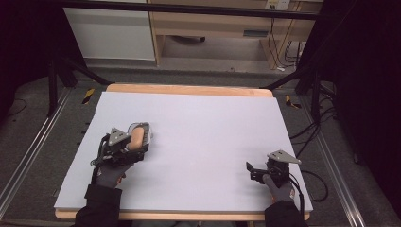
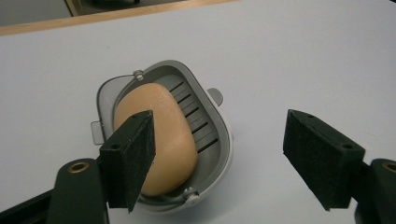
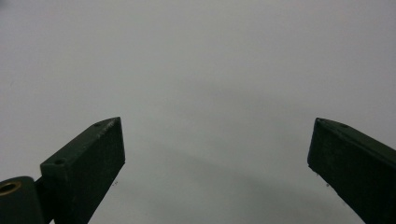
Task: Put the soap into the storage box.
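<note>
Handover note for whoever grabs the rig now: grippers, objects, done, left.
Left gripper: open, at the grey soap dish; one jaw in front of the soap, gripping nothing.
Right gripper: open, empty, low over the white table cover at the near right.
Tan soap bar lies in the slotted dish, at the left of the table.
Done: soap sits in the dish.
Left: probably grip or move the dish or soap; nothing is grasped yet.
</note>
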A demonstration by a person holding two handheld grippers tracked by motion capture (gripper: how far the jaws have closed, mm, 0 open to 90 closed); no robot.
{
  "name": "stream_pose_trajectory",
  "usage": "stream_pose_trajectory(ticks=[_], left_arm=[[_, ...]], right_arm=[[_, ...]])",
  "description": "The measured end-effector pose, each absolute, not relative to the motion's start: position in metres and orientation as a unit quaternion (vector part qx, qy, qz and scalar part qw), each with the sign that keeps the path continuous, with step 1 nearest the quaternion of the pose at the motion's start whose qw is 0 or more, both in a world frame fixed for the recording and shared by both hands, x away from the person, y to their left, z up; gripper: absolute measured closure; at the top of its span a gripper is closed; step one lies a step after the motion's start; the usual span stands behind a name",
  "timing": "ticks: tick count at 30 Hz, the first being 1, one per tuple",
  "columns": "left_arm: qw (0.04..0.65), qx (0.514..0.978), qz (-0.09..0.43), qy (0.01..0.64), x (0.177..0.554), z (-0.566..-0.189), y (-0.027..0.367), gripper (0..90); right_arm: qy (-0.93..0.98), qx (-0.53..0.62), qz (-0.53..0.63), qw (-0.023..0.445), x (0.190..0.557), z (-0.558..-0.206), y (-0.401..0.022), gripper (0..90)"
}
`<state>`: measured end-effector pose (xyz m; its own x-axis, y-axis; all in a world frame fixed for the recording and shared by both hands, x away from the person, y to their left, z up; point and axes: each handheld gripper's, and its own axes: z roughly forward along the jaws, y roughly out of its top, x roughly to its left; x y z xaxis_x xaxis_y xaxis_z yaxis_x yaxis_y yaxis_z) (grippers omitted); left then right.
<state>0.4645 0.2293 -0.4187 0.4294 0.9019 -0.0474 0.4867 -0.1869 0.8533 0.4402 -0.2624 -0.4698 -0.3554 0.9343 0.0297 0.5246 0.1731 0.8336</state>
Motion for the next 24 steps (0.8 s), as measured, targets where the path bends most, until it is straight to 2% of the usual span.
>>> stream_pose_trajectory(ticks=[11,24], left_arm=[[0.415,0.735,0.247,0.476,0.434,-0.435,0.256,22.0],[0.373,0.743,0.236,0.503,0.441,-0.463,0.287,20.6]], right_arm=[[0.719,0.516,0.388,0.257,0.439,-0.471,-0.265,4.3],[0.719,0.525,0.376,0.257,0.437,-0.475,-0.269,4.3]])
